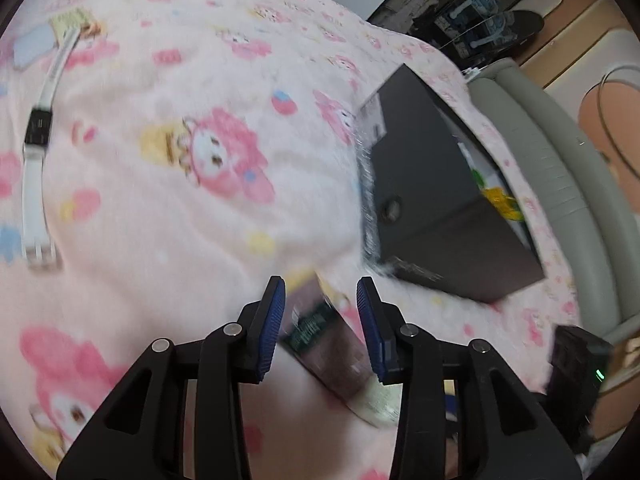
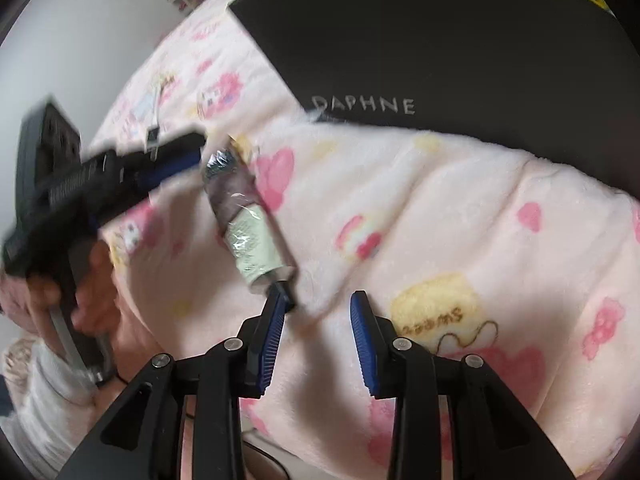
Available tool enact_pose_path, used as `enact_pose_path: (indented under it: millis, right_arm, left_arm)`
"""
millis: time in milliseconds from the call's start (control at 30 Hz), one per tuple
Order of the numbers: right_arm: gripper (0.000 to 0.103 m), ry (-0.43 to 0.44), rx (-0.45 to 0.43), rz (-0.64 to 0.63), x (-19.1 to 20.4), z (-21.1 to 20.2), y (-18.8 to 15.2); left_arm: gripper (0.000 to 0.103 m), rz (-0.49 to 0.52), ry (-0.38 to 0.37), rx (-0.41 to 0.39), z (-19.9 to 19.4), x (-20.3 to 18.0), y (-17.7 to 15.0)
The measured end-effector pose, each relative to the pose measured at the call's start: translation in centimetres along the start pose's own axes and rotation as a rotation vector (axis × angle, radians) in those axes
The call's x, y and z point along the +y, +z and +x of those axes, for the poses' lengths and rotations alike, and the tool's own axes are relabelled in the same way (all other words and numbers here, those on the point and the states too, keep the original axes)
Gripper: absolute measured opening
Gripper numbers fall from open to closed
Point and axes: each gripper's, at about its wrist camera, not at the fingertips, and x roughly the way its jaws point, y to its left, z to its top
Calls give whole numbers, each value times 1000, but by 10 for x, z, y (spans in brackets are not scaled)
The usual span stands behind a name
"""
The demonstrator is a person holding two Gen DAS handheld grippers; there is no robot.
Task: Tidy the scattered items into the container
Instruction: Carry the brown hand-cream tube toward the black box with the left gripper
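Observation:
A brown tube [image 1: 332, 344] with a pale green label lies on the pink cartoon blanket [image 1: 200, 220]. It sits between the fingers of my left gripper [image 1: 322, 312], which is open and does not clamp it. In the right wrist view the same tube [image 2: 244, 216] lies slanted, its dark cap close to the left finger of my open, empty right gripper [image 2: 318, 320]. The left gripper [image 2: 180, 160], held by a hand, reaches the tube's far end. The black box [image 1: 440, 208] marked DAPHNE [image 2: 440, 60] stands open on the blanket with a yellow-green item [image 1: 500, 200] inside.
A white strap with a black middle piece [image 1: 36, 160] lies at the far left of the blanket, also seen small as the strap [image 2: 154, 132]. A grey padded bed edge [image 1: 560, 168] runs behind the box. A black device with a green light [image 1: 576, 364] is at lower right.

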Motion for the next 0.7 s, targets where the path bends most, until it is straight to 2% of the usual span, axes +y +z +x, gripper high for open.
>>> enact_pose_path:
  millis: [133, 300, 500, 700]
  right_arm:
    - [30, 55, 30, 19, 9, 8, -10]
    - [31, 58, 53, 30, 13, 16, -8]
    - [31, 36, 52, 19, 26, 29, -1]
    - [31, 15, 27, -42, 52, 40, 3]
  left_arm:
    - [37, 21, 31, 69, 17, 1, -2]
    - [32, 68, 40, 98, 18, -4, -9]
    - [32, 39, 38, 102, 9, 3, -9]
    - [34, 30, 51, 144, 19, 6, -11]
